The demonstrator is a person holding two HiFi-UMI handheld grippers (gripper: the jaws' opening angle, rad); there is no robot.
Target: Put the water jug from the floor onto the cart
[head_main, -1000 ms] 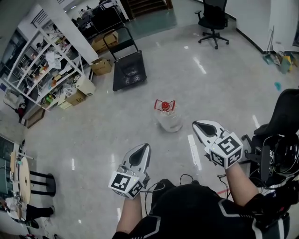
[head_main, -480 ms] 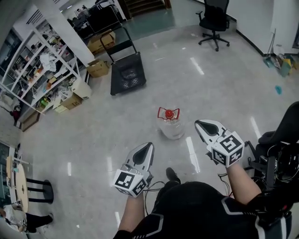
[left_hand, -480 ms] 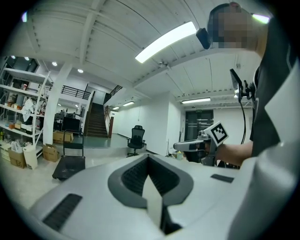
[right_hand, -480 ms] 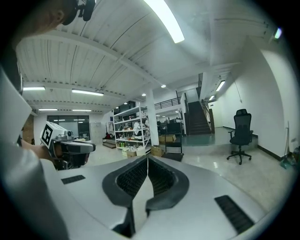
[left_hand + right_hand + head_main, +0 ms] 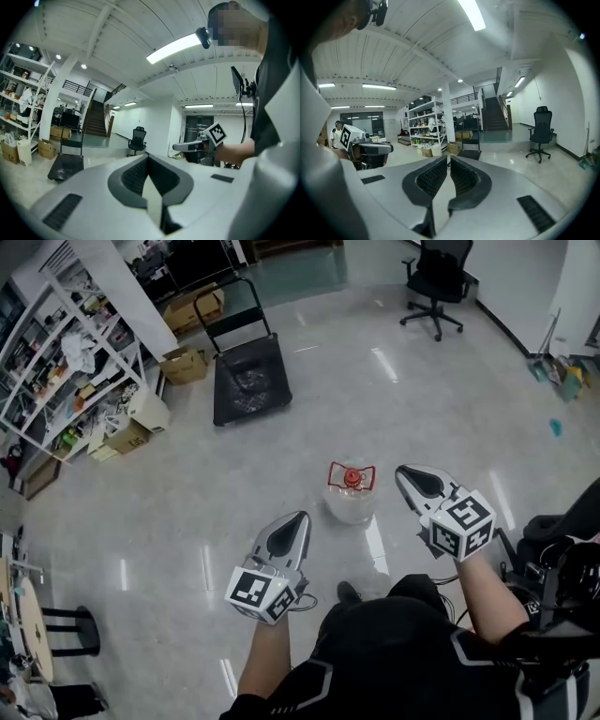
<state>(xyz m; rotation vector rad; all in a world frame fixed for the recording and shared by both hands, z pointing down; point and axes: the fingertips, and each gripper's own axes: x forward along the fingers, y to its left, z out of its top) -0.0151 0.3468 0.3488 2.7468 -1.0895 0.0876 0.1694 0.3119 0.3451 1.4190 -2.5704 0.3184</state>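
1. Furthest left, white shelving (image 5: 66, 352) packed with clutter runs along the room's edge, with cardboard boxes (image 5: 183, 364) on the floor (image 5: 169, 493) at its foot.
2. Next comes the cart (image 5: 246, 381), a dark flat platform with its black push handle standing upright at the far end. It sits well apart from the person and from the jug. The left gripper view shows it too, low at the left (image 5: 65, 166).
3. The left gripper (image 5: 298, 518) is held out over the glossy floor, pointing forward. In the left gripper view its jaws (image 5: 149, 158) are pressed together with nothing between them.
4. The water jug (image 5: 351, 502) stands upright on the floor just ahead of the person, between the two grippers' tips. It is clear-bodied, with a red cap and red carry handle (image 5: 352, 477) on top, and neither gripper touches it.
5. The right gripper (image 5: 403, 471) points forward just beside the jug's right flank. The right gripper view shows its jaws (image 5: 448, 158) closed on each other, holding nothing.
6. Farther right and far back stands a black office chair (image 5: 436, 282).
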